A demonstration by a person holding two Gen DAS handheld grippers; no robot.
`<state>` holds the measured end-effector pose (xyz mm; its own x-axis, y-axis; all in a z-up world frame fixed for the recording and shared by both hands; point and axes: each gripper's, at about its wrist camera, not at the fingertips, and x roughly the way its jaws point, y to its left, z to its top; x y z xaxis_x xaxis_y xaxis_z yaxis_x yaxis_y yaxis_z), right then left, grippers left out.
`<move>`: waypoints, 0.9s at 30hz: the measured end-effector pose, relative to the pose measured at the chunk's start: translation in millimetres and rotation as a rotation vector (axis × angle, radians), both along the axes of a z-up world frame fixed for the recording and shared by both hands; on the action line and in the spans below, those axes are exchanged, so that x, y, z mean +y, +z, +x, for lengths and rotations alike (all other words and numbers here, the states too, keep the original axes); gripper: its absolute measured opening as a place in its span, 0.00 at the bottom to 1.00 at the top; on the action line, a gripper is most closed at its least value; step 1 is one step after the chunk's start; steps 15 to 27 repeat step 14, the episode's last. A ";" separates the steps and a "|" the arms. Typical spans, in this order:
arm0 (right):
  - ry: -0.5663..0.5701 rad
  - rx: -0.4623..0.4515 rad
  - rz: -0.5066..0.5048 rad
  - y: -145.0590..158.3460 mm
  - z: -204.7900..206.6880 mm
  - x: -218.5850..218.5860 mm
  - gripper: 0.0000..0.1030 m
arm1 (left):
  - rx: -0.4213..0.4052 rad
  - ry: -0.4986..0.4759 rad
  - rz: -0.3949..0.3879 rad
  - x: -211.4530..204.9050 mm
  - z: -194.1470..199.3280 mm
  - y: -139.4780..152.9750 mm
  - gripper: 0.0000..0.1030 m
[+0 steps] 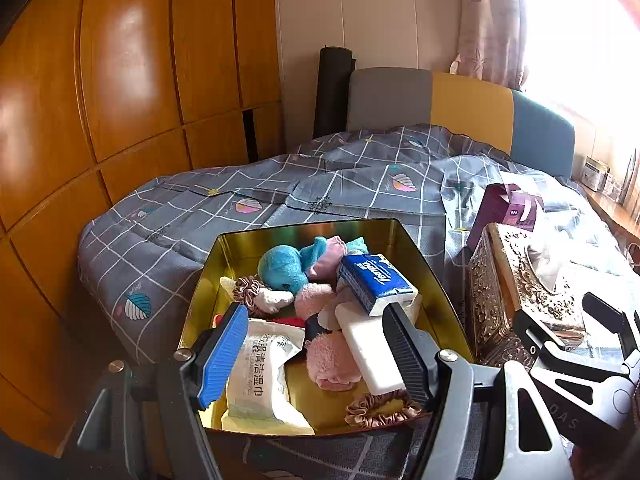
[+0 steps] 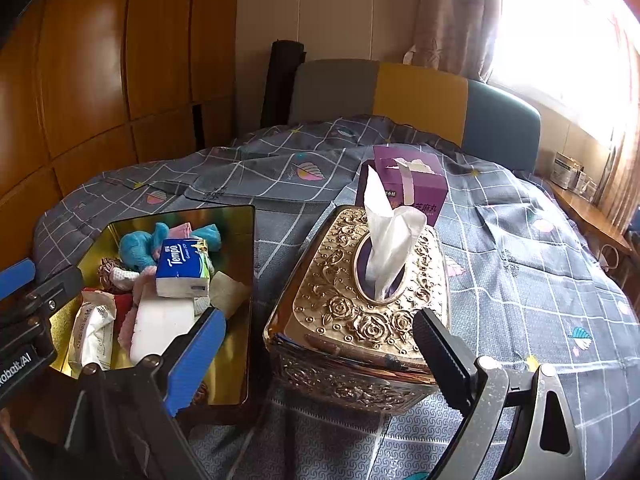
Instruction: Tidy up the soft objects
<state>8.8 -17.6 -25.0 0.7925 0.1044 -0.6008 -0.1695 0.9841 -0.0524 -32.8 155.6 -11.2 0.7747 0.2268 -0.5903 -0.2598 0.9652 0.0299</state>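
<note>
A gold metal tin [image 1: 240, 244] [image 2: 240, 240] lies on the bed and holds soft things: a blue plush [image 1: 282, 268] [image 2: 136, 250], a pink plush [image 1: 330, 356], a blue Tempo tissue pack [image 1: 376, 282] [image 2: 182, 268], a white sponge block [image 1: 372, 354] [image 2: 164, 330], a wet-wipe pack [image 1: 260, 376] [image 2: 94, 334] and brown scrunchies [image 1: 380, 408]. My left gripper [image 1: 316, 352] is open and empty just above the tin's near end. My right gripper [image 2: 320, 348] is open and empty in front of an ornate gold tissue box [image 2: 372, 312] [image 1: 516, 292].
A purple carton [image 2: 416, 184] [image 1: 500, 208] stands behind the tissue box. The bed has a grey checked cover [image 2: 520, 264] and a padded headboard [image 1: 460, 104]. A wooden wardrobe [image 1: 120, 80] lines the left; a wooden sill [image 2: 588, 208] runs under the window on the right.
</note>
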 end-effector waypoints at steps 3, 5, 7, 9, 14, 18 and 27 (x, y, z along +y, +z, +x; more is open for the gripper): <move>0.000 0.001 0.001 -0.3 -0.3 -0.4 0.93 | -0.001 0.001 0.000 0.0 -0.2 0.3 0.69; -0.001 -0.001 -0.002 -0.6 -0.6 -0.3 0.93 | -0.003 -0.001 0.001 0.5 -0.5 0.6 0.69; -0.002 -0.002 -0.004 -0.7 -0.8 -0.1 0.93 | -0.016 -0.007 -0.015 2.4 -1.2 0.7 0.69; -0.003 -0.007 -0.009 -0.8 -1.2 0.5 0.93 | -0.031 -0.008 -0.015 3.8 -3.0 0.6 0.66; -0.003 -0.022 -0.015 0.9 -2.5 1.1 0.93 | -0.024 -0.009 -0.021 6.7 -1.3 -0.7 0.61; -0.003 -0.022 -0.015 0.9 -2.5 1.1 0.93 | -0.024 -0.009 -0.021 6.7 -1.3 -0.7 0.61; -0.003 -0.022 -0.015 0.9 -2.5 1.1 0.93 | -0.024 -0.009 -0.021 6.7 -1.3 -0.7 0.61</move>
